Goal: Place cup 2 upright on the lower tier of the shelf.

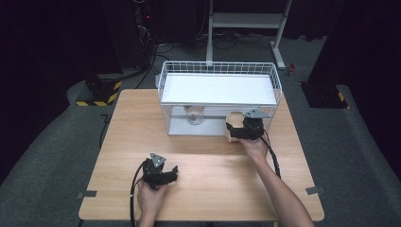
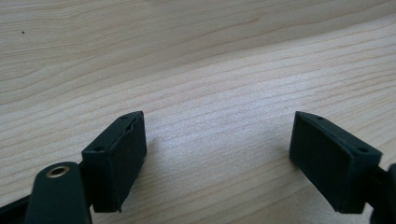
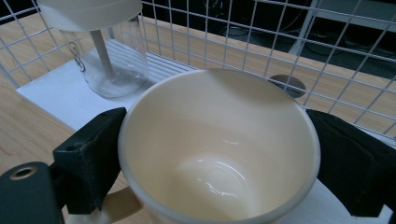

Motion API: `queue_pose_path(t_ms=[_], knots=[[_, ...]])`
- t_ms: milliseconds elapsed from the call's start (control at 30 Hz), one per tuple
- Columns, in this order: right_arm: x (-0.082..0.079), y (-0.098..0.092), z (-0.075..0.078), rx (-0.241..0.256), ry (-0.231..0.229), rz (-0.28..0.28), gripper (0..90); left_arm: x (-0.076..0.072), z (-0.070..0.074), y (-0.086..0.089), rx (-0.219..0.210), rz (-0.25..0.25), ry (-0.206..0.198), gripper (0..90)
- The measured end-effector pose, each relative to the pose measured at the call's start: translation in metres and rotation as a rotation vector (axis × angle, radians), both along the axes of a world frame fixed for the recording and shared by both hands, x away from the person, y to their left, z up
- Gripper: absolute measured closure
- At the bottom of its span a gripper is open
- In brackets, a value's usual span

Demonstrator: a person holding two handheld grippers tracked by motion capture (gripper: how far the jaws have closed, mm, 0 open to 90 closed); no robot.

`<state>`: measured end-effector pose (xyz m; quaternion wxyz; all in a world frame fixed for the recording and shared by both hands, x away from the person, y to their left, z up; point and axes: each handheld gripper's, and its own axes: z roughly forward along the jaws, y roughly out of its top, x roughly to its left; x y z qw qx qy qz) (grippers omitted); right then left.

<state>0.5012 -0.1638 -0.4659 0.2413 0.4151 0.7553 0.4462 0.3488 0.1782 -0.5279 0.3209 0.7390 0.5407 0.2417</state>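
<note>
Fingers of the right gripper point(image 3: 219, 158) are squeezed on a cream mug point(image 3: 219, 144), one black finger point(image 3: 93, 158) on each side of its round rim. Fingers of the left gripper point(image 2: 219, 163) are spread wide apart with nothing between them, low over the bare wood.

Biggest of all is the wooden desk point(image 1: 203, 179), filling the middle of the high view. On its far half stands a white wire rack point(image 1: 220, 90) with a flat white shelf on top. The mug sits at the lower right corner of the rack, right at its open front, in the middle right of the high view. It is empty inside. A clear glass jar point(image 3: 112, 60) with a white lid stands inside the rack, at the upper left of the right gripper view. The left gripper is in the lower left middle of the high view, well apart from the mug.
</note>
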Motion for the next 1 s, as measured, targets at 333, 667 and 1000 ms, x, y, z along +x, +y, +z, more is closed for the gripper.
queue_pose_path(t_ms=[333, 667, 1000], knots=[[0.0063, 0.0000, 0.0006, 0.004, 0.020, -0.016, 9.3, 0.0000, 0.0000, 0.0001, 0.002, -0.001, 0.000, 19.3], [0.0072, 0.0006, 0.0014, 0.007, 0.016, -0.020, 8.5, 0.0000, 0.0000, 0.0000, 0.000, 0.000, 0.000, 19.3], [0.0046, 0.0001, 0.0060, 0.009, -0.003, -0.023, 8.3, 0.0000, 0.0000, 0.0000, 0.001, 0.000, 0.000, 19.3]])
